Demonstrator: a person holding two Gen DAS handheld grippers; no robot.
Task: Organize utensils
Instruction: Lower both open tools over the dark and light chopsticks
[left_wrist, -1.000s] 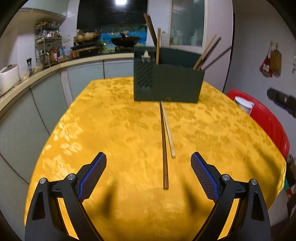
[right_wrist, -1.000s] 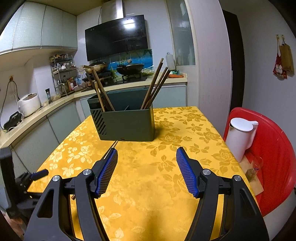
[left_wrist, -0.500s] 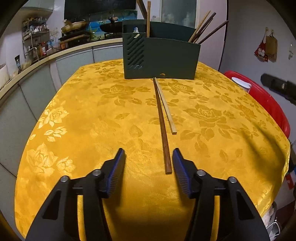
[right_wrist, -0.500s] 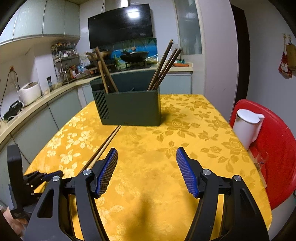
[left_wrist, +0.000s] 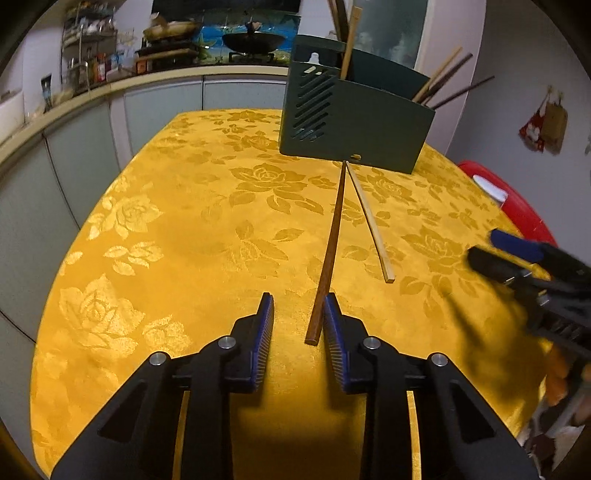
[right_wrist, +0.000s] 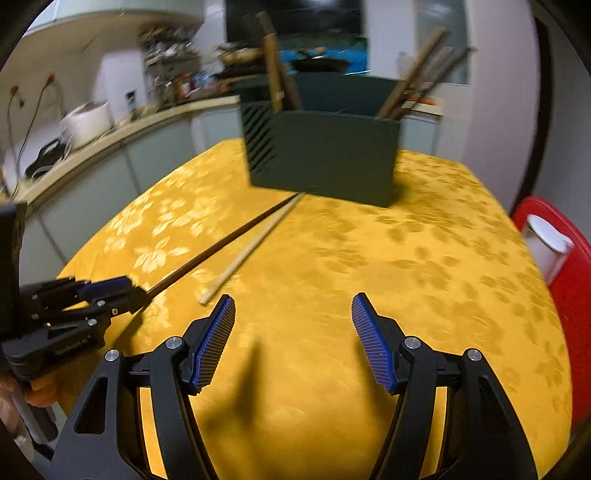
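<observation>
A dark brown chopstick (left_wrist: 328, 258) and a pale wooden chopstick (left_wrist: 369, 218) lie on the yellow tablecloth (left_wrist: 166, 240), their far ends against a dark green utensil holder (left_wrist: 354, 125) that has several chopsticks standing in it. My left gripper (left_wrist: 298, 297) is low over the cloth with its jaws closing. The dark chopstick's near end lies between them, close to the right pad, with a gap to the left pad. My right gripper (right_wrist: 293, 297) is open over bare cloth. The pale chopstick (right_wrist: 251, 243) ends just beyond its left finger.
A red chair (right_wrist: 554, 280) with a white jug (right_wrist: 546, 240) stands beyond the table's right edge. A kitchen counter (left_wrist: 92, 96) with appliances runs along the left and back. My right gripper (left_wrist: 517, 254) shows at the right of the left wrist view.
My left gripper's jaws have narrowed from wide apart, and it has moved forward and down onto the dark chopstick's near end. My right gripper has dropped toward the table.
</observation>
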